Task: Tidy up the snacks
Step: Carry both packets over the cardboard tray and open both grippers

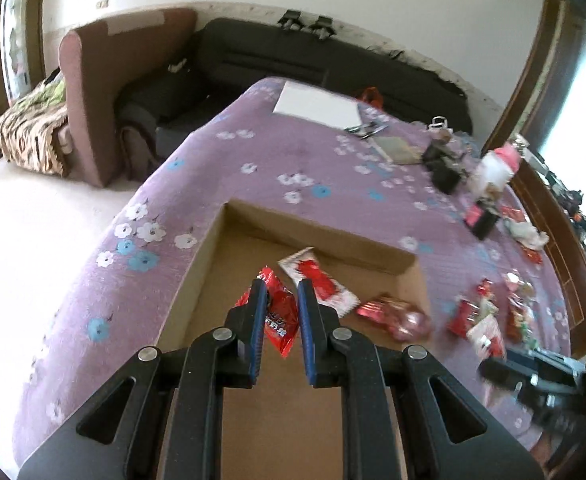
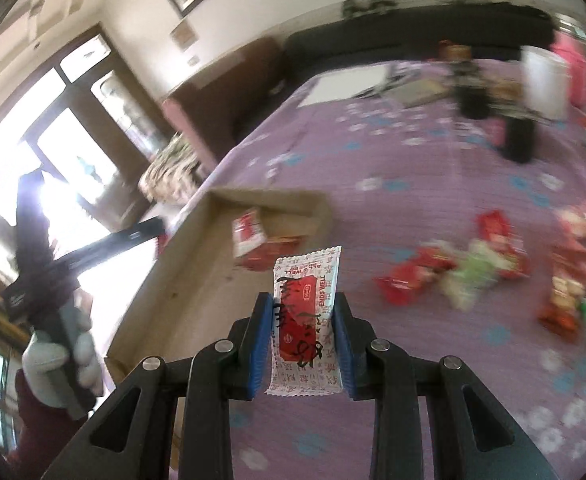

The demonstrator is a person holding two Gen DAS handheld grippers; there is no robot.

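My left gripper is over a shallow cardboard box on the purple flowered tablecloth. A red snack packet sits between its blue pads with a gap on the right side, so the jaws look open. A white-and-red packet and a red wrapped sweet lie in the box. My right gripper is shut on a white-and-red snack packet, held upright above the cloth just right of the box. Several loose snacks lie scattered on the cloth to the right.
Dark bottles and a white-and-pink container stand at the table's far right, with a white sheet and a notebook at the far end. A dark sofa and armchair stand behind. The left handle and gloved hand show at left.
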